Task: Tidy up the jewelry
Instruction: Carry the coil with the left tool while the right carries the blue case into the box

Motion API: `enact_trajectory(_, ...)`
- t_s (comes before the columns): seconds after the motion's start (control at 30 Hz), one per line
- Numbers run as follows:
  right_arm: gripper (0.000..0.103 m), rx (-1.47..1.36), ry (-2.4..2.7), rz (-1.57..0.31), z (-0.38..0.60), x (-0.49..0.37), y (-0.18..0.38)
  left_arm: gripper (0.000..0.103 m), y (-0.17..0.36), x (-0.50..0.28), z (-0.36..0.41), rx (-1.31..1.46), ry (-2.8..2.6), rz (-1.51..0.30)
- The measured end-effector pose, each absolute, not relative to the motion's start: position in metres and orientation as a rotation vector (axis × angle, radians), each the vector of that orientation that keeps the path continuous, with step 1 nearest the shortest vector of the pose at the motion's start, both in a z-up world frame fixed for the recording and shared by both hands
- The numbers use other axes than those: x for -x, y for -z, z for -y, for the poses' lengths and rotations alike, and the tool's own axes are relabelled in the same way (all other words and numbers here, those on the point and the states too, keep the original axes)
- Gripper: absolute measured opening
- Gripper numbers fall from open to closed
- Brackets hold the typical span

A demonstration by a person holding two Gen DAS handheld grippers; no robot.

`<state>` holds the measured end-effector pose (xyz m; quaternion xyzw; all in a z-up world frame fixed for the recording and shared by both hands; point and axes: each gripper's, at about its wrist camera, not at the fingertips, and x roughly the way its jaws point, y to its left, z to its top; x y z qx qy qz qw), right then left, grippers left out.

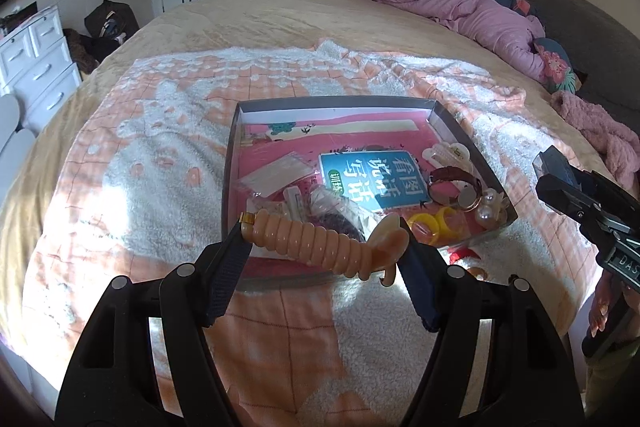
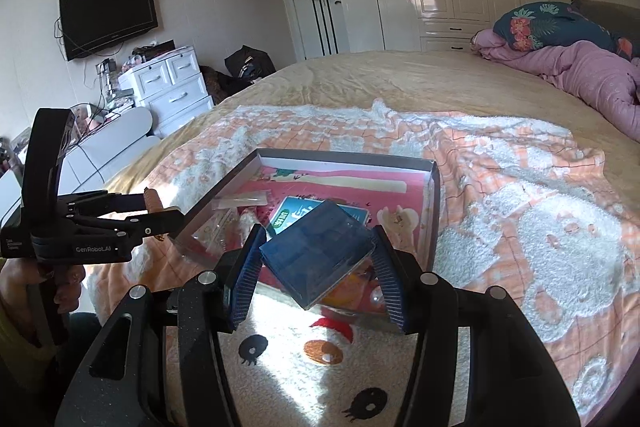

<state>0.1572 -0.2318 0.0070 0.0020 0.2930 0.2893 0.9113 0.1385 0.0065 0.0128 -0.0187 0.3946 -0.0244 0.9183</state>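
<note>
Left wrist view: left gripper (image 1: pixel 326 247) clamps one ribbed peach hair clip (image 1: pixel 320 241) crosswise between its two fingertips, above the near edge of the open tray (image 1: pixel 472 147). Right wrist view: right gripper (image 2: pixel 318 263) pinches one blue transparent box (image 2: pixel 316 251), tilted, over the tray's near end. One yellow ring (image 1: pixel 438 225), one watch (image 1: pixel 454 183) and two pearls (image 1: pixel 486 207) lie in the tray's near right corner.

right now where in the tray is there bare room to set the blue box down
The tray is barest across its far half, between the back wall and the teal booklet, and in the far left corner beyond the clear packet. The near right corner is crowded with the yellow ring, pearls and watch. The blue box hangs over that crowded end.
</note>
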Motion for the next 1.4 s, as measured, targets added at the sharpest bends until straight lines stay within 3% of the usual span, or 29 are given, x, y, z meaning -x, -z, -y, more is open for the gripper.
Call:
enact_trajectory(0.9, 0.052, 0.019, -0.489, -0.717, 0.25, -0.209, 0.05, 0.063, 0.036, -0.19, 0.024, 0.054, 0.14, -0.893)
enact_trajectory(1.07, 0.052, 0.022, -0.496, -0.729, 0.244, -0.215, 0.053, 0.073, 0.036, -0.19, 0.025, 0.053, 0.142, -0.895)
enact_trajectory(1.3, 0.053, 0.038, -0.505, -0.74, 0.236, -0.221, 0.055, 0.075, 0.034, -0.189, 0.024, 0.051, 0.142, -0.889)
enact_trajectory(1.4, 0.06, 0.038, -0.51, -0.735, 0.234, -0.219, 0.053, 0.075, 0.032, -0.188, 0.024, 0.051, 0.139, -0.884)
